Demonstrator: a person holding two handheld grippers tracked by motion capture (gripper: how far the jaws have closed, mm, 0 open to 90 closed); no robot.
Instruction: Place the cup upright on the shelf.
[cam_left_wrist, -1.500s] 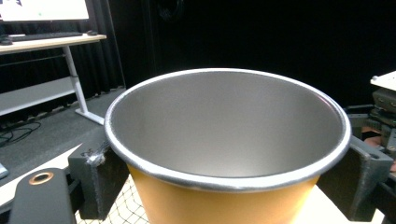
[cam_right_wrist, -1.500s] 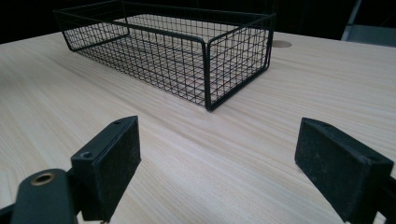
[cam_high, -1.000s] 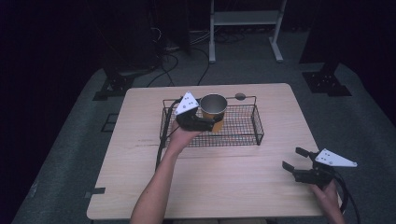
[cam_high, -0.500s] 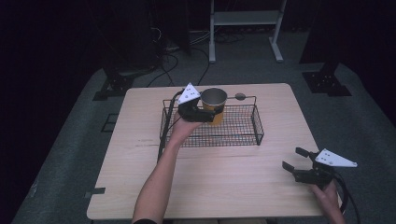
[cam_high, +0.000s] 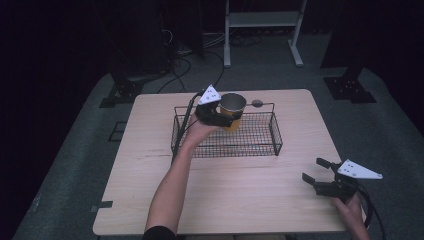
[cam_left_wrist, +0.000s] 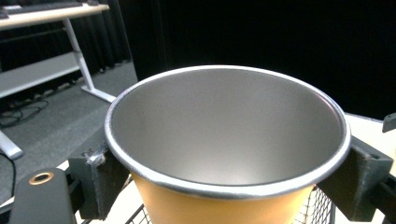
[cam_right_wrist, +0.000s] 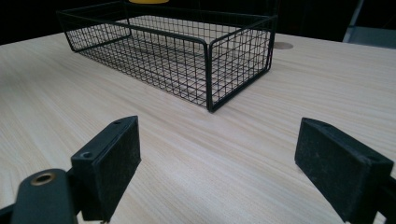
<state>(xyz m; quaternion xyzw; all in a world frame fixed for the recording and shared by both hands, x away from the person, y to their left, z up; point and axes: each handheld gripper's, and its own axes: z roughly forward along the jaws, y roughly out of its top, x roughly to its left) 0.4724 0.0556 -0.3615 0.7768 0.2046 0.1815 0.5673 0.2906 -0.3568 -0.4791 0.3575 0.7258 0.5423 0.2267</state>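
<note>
- Where the wooden table carries the work, its top lies flat and bare around the black wire basket, which stands toward the far edge.
- Wire basket: open-topped mesh tray; the cup is held above its far left part, whether clear of the mesh floor cannot be told.
- Cup: upright and empty, with a steel lining, rolled rim and yellow outer wall. It is probably light and rigid, with a smooth, tapered wall that could slip downward; the best hold is just under the rim.
- Left gripper: jaws closed on the cup's opposite sides just below the rim, as the left gripper view shows.
- Right gripper: jaws spread wide, holding nothing, low over the table's near right corner.
</note>
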